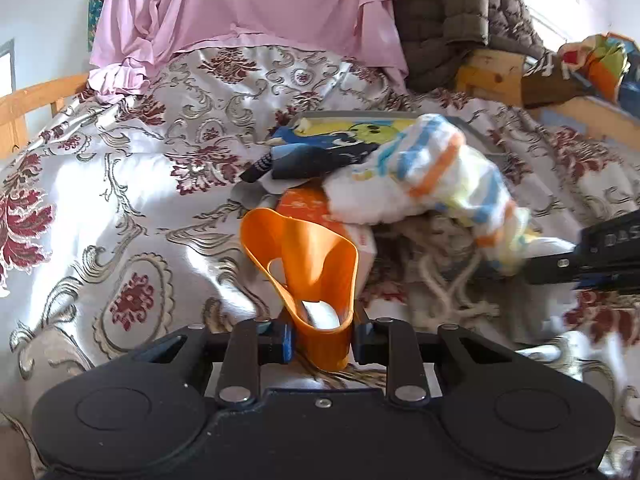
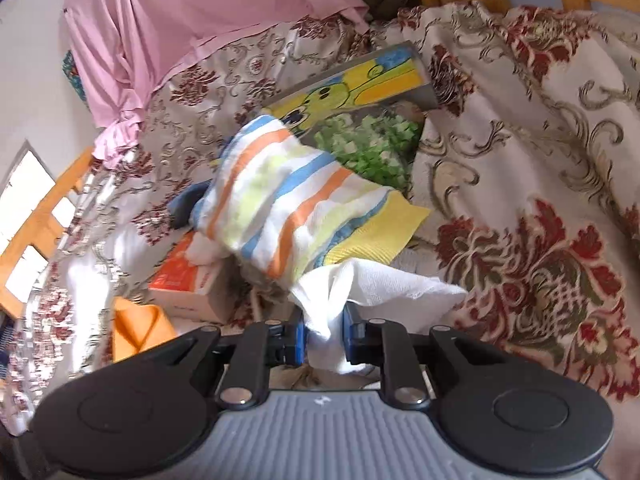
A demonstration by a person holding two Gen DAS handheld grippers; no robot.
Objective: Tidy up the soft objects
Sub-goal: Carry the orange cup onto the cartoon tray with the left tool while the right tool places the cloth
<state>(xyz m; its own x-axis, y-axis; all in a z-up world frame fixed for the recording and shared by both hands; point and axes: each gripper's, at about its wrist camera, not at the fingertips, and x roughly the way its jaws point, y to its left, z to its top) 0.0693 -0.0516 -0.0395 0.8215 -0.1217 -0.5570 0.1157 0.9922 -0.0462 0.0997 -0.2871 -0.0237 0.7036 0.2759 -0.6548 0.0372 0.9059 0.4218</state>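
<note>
My left gripper [image 1: 323,344] is shut on an orange bendy loop-shaped strip [image 1: 308,264] and holds it just above the bed. My right gripper [image 2: 325,338] is shut on the white end of a striped towel [image 2: 280,204] with orange, blue and yellow bands; the towel hangs out ahead of the fingers, blurred. The same towel [image 1: 432,176] shows in the left wrist view at centre right, with the right gripper's black body [image 1: 592,252] at the right edge. The orange strip [image 2: 136,332] also shows low left in the right wrist view.
A floral bedspread [image 1: 120,200] covers the bed. A cartoon picture book [image 2: 360,88], an orange box [image 2: 188,280], a yellow cloth [image 2: 380,232], dark blue fabric [image 1: 316,160] and knotted cord [image 1: 444,280] lie in the pile. Pink sheet [image 1: 248,4] hangs behind. Wooden bed frame [image 1: 36,100] at left.
</note>
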